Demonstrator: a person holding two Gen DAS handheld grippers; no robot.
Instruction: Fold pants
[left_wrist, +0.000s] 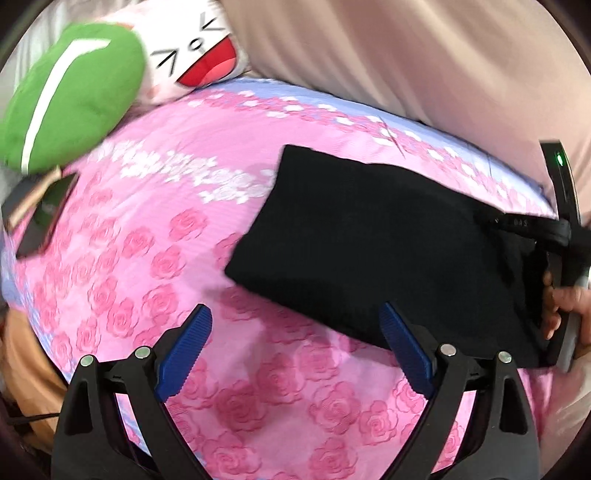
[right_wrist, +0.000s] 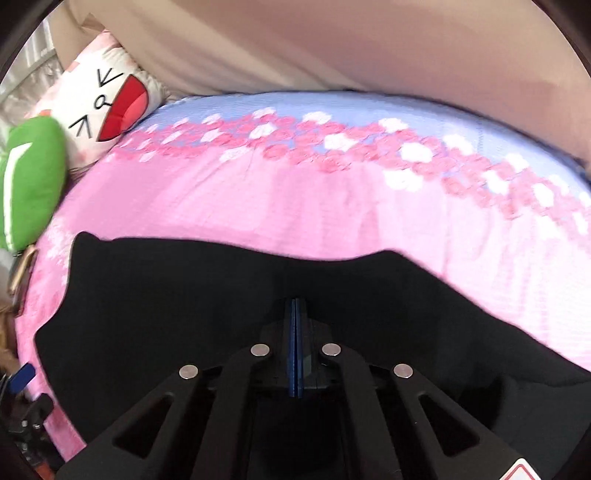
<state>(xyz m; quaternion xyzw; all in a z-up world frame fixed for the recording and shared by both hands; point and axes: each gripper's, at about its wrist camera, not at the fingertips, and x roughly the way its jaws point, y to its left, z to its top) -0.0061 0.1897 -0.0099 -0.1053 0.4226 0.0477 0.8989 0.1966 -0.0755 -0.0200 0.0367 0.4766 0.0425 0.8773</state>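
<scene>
Bed sheet (left_wrist: 155, 258), one: pink with rose print, a band of white and pink blossoms, and a pale blue strip along the far edge. Everything I can see lies on it.

Curtain or drape (left_wrist: 424, 62), one: beige, hanging behind the far edge of the bed.

Pants (left_wrist: 369, 243), one pair: black, matte, folded into a flat, roughly rectangular packet with clean straight edges at the far and left sides. It lies on the pink sheet toward my right side. In the right wrist view the cloth (right_wrist: 184, 302) spreads wide across the lower frame, its far edge wavy.

Plush pillows, two: a green one with a white stripe (left_wrist: 74, 96), and a white one with a cartoon laughing face (left_wrist: 195, 55), both at the far left corner, touching each other.

Left gripper (left_wrist: 295, 347), one: blue fingers spread wide apart, nothing between them, hovering at the near edge of the pants; its right finger overlaps the black cloth in view.

Right gripper (right_wrist: 296, 347), one: blue pads pressed together over the black cloth; I cannot tell whether fabric is pinched between them.
</scene>
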